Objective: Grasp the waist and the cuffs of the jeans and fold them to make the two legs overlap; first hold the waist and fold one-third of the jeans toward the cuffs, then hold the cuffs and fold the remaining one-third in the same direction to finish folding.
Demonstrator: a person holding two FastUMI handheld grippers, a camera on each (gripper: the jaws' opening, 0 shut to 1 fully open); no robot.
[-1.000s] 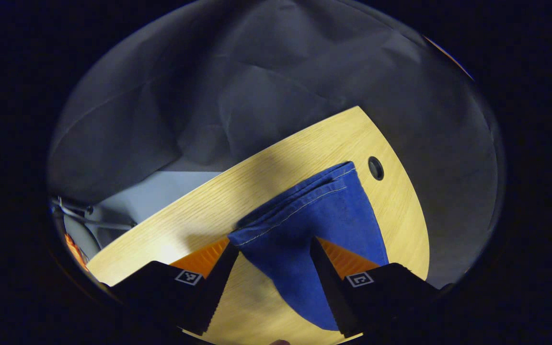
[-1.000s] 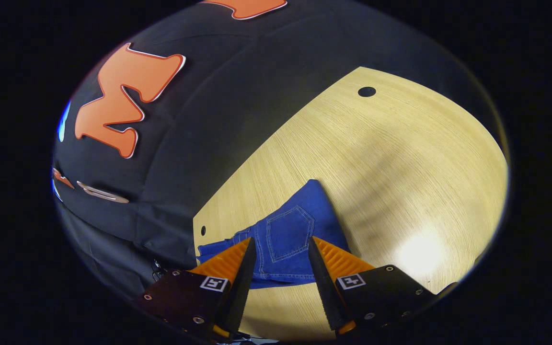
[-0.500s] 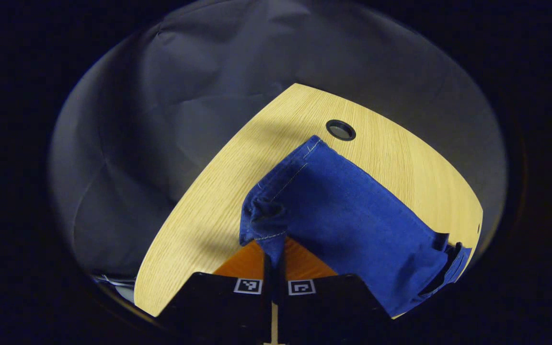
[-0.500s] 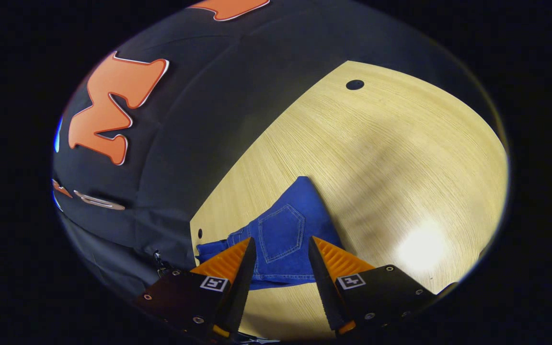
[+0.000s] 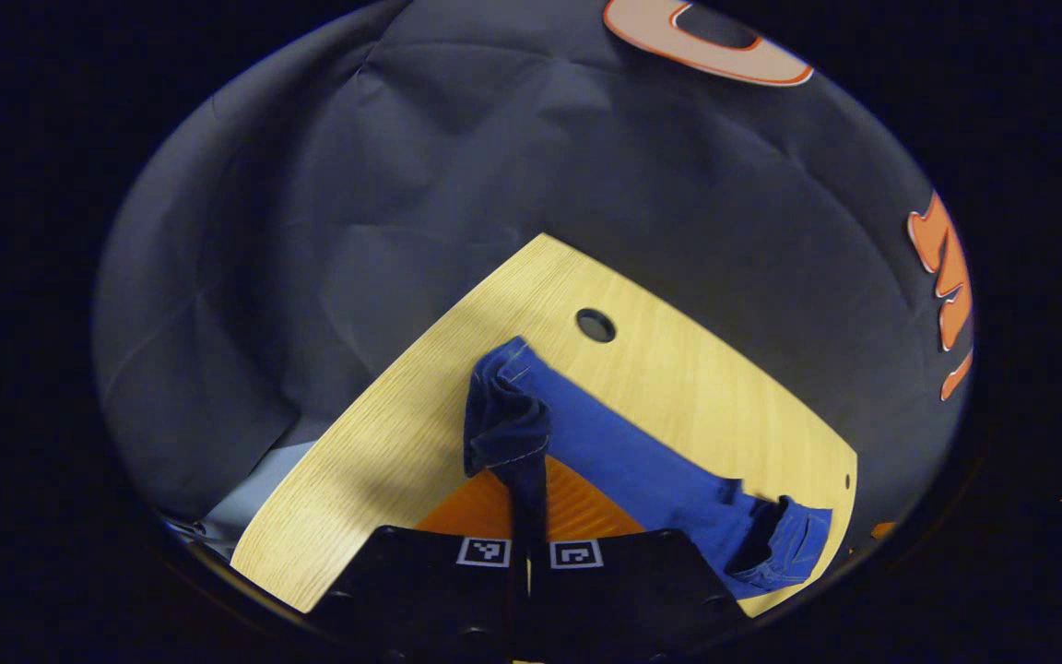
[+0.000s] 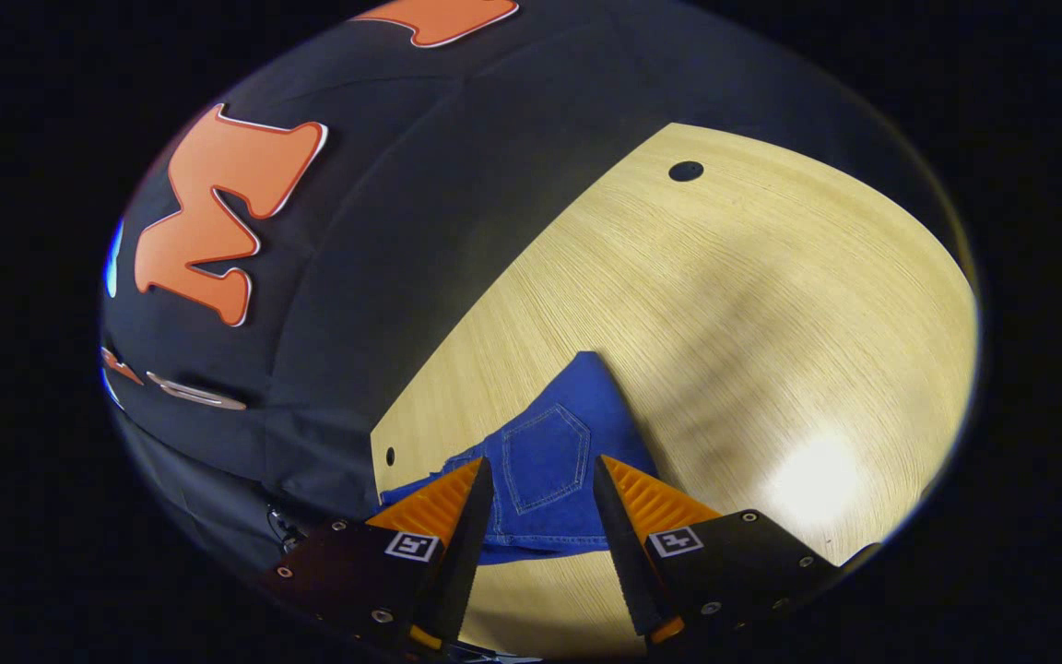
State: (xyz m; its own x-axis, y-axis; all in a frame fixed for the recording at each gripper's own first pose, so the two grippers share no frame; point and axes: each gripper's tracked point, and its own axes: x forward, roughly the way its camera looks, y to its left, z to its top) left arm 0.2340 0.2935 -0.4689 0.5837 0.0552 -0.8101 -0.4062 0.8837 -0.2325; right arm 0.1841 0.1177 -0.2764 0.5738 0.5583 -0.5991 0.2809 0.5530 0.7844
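A: Since a second ago the left gripper [image 5: 528, 480] has clamped the cuffs [image 5: 505, 433] and lifted them off the wooden table [image 5: 678, 387].

B: The right gripper [image 6: 540, 489] hovers agape over the waist [image 6: 540, 461]. With that end unheld, the jeans [image 5: 642, 470] could drag.

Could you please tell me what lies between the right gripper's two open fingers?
In the right gripper view, the right gripper frames the blue denim jeans' stitched back pocket; the fingers stand apart.
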